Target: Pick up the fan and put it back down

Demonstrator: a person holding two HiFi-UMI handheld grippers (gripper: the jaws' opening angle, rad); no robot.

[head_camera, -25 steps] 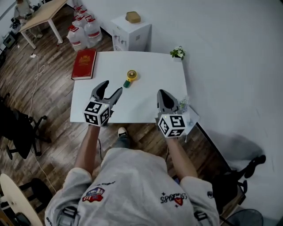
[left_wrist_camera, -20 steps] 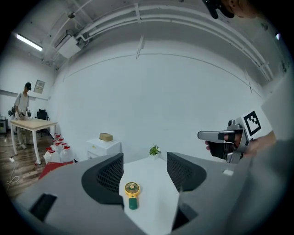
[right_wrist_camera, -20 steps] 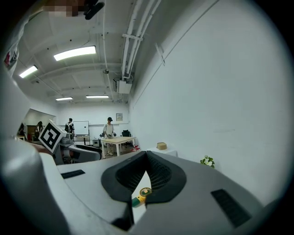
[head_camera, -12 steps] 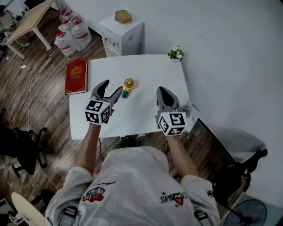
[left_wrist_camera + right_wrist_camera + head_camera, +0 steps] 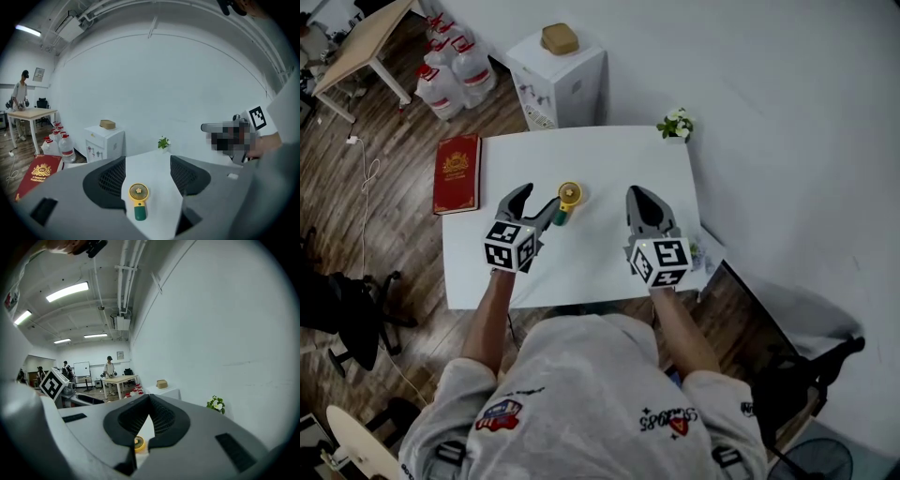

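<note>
head view: the left gripper (image 5: pixel 538 201) is over the white table (image 5: pixel 609 159), jaws spread wide, and the small yellow-and-green fan (image 5: pixel 566 202) lies flat just beside its right jaw tip. the right gripper (image 5: pixel 636 195) hovers to the right of the fan, apart from it.

left gripper view: the jaws stand wide apart and grip nothing (the fan lies on the table in the gap ahead of them).

right gripper view: the jaws meet at their tips, empty; the fan shows through the slit behind them.
</note>
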